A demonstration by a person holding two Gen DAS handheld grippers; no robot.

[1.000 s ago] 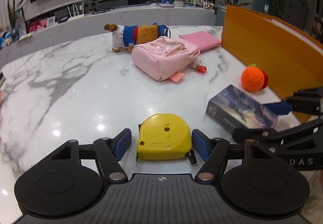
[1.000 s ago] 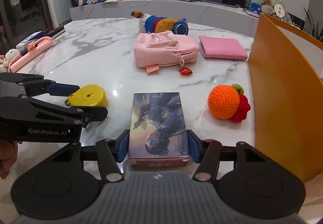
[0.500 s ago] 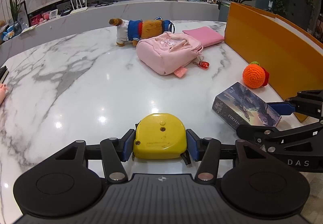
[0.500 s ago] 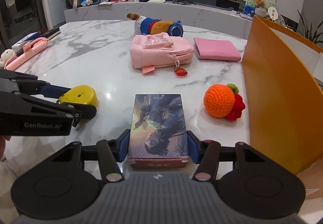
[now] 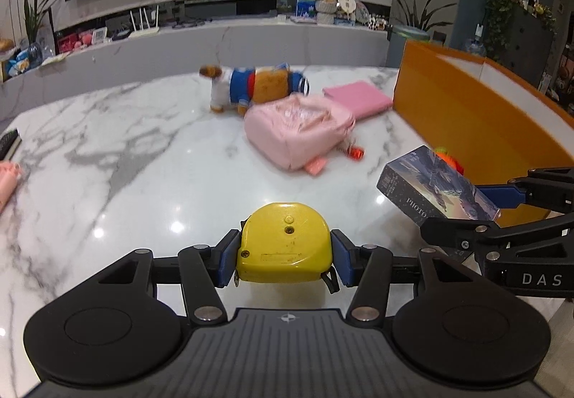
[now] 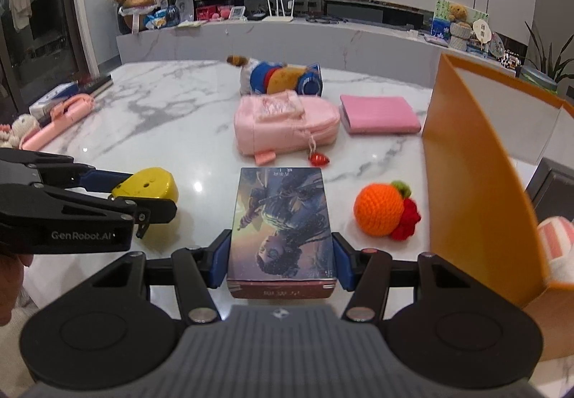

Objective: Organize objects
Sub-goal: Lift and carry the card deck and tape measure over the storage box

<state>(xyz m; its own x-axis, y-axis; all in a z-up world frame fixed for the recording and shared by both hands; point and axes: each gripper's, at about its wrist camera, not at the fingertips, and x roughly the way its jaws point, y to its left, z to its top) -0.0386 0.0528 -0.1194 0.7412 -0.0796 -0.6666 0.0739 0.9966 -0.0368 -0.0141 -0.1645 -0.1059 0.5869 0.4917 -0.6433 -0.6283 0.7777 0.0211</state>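
Note:
My left gripper (image 5: 285, 263) is shut on a yellow tape measure (image 5: 285, 242), its blue pads pressing both sides, and holds it just above the marble table (image 5: 118, 175). In the right wrist view the same tape measure (image 6: 150, 184) sits in the left gripper at the left. My right gripper (image 6: 281, 263) is shut on a photo box with a dark illustrated cover (image 6: 281, 218), lifted off the table. The left wrist view shows that box (image 5: 436, 188) at the right, tilted in the air.
An open orange box (image 6: 477, 182) stands at the right with a striped cloth (image 6: 558, 243) inside. A crocheted orange (image 6: 382, 215), a pink backpack (image 6: 287, 127), a pink pouch (image 6: 378, 114) and a plush dog (image 6: 280, 76) lie further back. Pink items (image 6: 57, 121) line the left edge.
The left gripper's jaws closed onto the tape measure, which lay loose between them before. Both grippers then rose, lifting the tape measure and the photo box off the table.

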